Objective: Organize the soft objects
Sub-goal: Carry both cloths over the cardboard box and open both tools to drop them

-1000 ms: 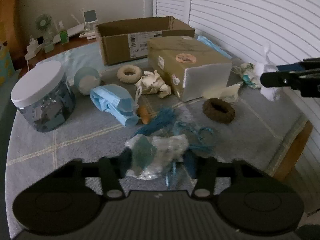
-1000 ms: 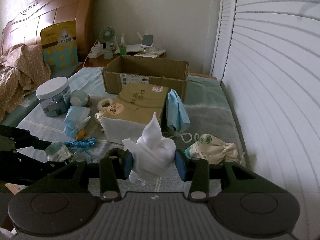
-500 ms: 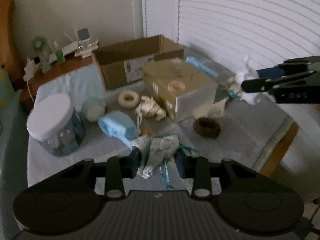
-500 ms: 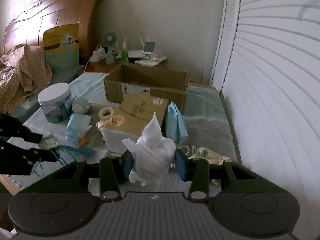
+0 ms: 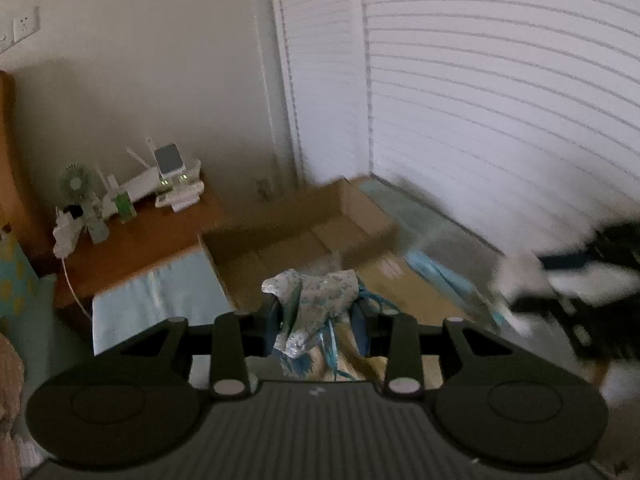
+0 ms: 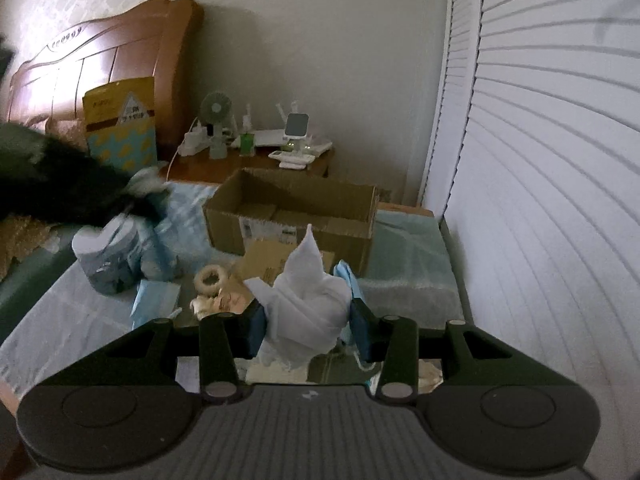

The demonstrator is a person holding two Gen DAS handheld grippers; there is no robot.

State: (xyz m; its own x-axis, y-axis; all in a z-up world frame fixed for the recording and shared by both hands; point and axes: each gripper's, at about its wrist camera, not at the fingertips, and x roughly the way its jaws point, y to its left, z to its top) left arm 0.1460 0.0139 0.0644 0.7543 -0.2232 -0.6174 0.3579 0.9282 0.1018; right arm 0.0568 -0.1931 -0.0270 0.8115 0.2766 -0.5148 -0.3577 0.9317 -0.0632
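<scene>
Now that it is lifted: the pouch (image 5: pixel 316 300) hangs pinched in the left tool (image 5: pixel 316 320), off the worktop, facing the box (image 5: pixel 304 224).
Right tool (image 6: pixel 306 332): clamps the white cloth (image 6: pixel 304 300), raised slightly.
Meaning: both seem box-bound.

In the left wrist view the right gripper (image 5: pixel 520 284) is a blur at the right edge, and the box (image 5: pixel 304 232) is smeared. In the right wrist view the left gripper (image 6: pixel 140 196) blurs at left, part covering the jar (image 6: pixel 108 260).

Labels on the cardboard box (image 6: pixel 288 216) seemingly too blurred to read.
</scene>
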